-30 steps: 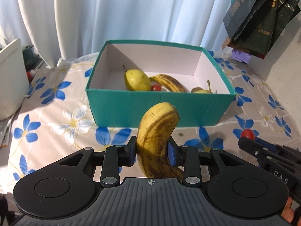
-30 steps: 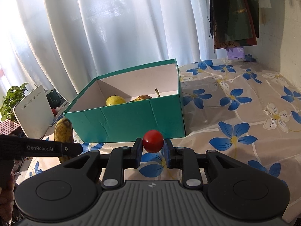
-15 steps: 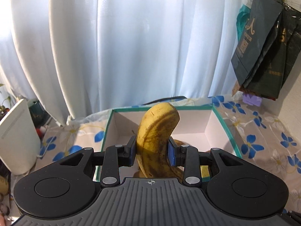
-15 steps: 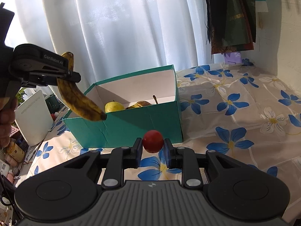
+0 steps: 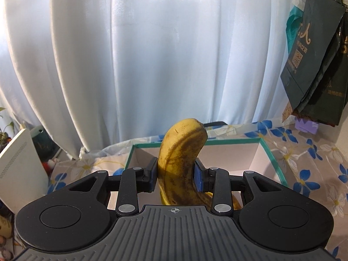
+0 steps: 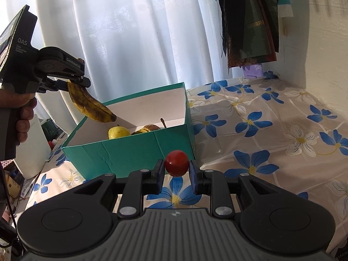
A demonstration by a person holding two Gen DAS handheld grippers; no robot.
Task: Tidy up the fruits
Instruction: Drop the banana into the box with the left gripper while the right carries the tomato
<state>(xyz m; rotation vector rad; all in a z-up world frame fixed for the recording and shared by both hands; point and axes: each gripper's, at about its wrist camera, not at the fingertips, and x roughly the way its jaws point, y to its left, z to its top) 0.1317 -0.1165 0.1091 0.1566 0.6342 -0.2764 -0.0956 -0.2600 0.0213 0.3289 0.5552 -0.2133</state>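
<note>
Right wrist view: closest to us, the right tool (image 6: 176,175) squeezes a small round red fruit (image 6: 176,162) between its two blue pads, closed almost all the way, and holds it in the air above the bench (image 6: 271,130) with its blue-flower cloth. Just behind the red fruit is the green box (image 6: 134,150), open at the top and white inside. In the box lie a yellow pear (image 6: 118,132) and a brown-spotted fruit with a stem (image 6: 150,128); what kind it is I cannot tell. Above the left side of the box, the left tool (image 6: 74,80) hangs in a hand (image 6: 20,108) and grips a spotty banana (image 6: 90,103) near its top end, so the rest of the banana droops down toward the box without touching it. Left wrist view: the left tool (image 5: 175,175) is open only a little, with both pads pressed on the sides of the banana (image 5: 180,152), which sticks up between them. Past it is the far part of the box (image 5: 269,152), then the white curtain (image 5: 152,54). Dark bags (image 5: 315,65) hang at the right.
</note>
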